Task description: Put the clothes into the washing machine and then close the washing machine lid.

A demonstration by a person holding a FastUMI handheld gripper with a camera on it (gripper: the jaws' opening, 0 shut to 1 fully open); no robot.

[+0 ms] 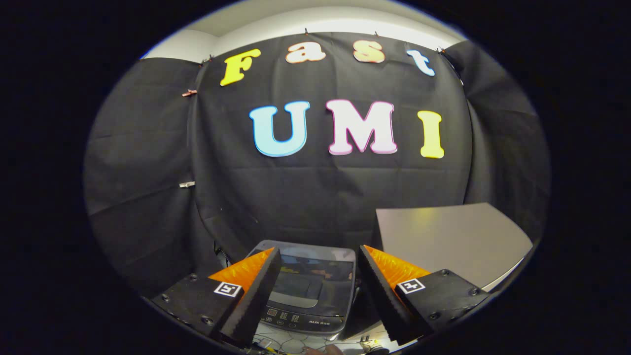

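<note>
A small grey top-loading washing machine (308, 291) stands below and just ahead of my fingers, against the black cloth wall. Its dark glossy lid (310, 278) lies flat and shut, and a control panel (296, 315) runs along its near edge. My gripper (318, 256) hovers above the machine with its fingers spread wide apart and nothing between them. The left fingertip (268, 264) and the right fingertip (369, 259) frame the lid from either side.
A grey table (443, 241) stands to the right of the machine, its corner close to the right finger. Cables lie on the pale floor (291, 342) in front of the machine. A bit of a hand (328, 349) shows below.
</note>
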